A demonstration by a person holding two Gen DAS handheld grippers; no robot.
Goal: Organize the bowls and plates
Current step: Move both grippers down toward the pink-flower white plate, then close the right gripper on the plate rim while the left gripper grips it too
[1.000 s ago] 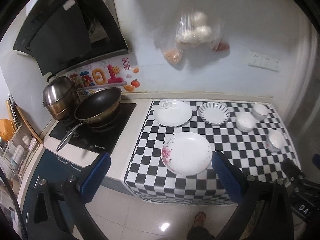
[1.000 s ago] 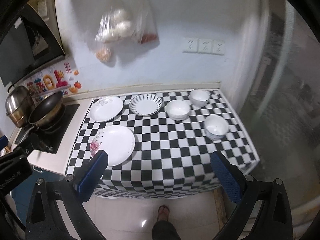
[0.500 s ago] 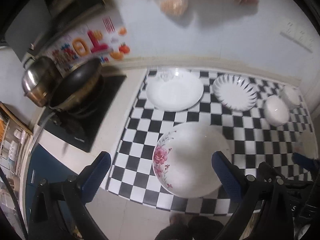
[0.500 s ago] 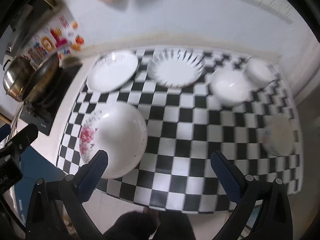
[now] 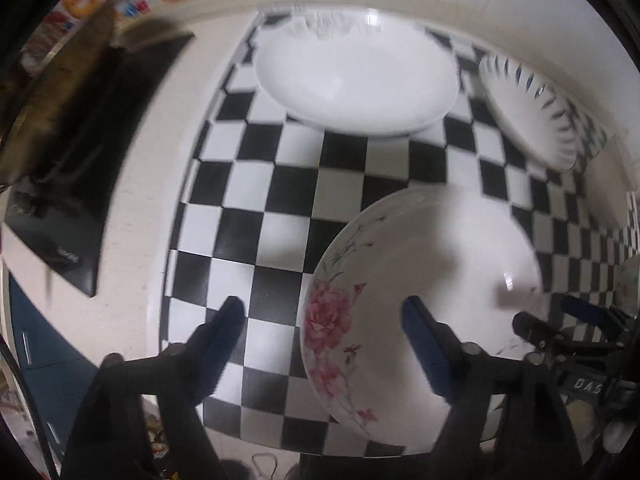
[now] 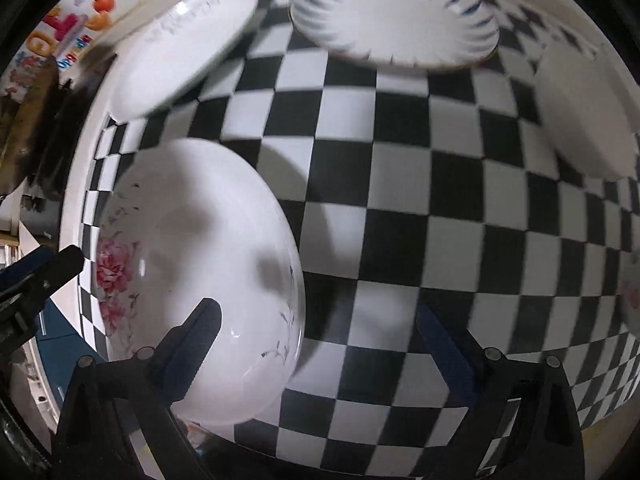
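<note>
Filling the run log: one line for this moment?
left gripper open | right gripper open | both flank floral plate | nothing held

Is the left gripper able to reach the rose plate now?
Probably yes: the left gripper is open, straddling the near left rim of the rose plate, and nothing lies between them.

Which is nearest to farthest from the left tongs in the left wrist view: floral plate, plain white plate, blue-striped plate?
From the left tongs:
1. Floral plate, under the right finger.
2. Plain white plate, straight ahead at the back.
3. Blue-striped plate, back right.
</note>
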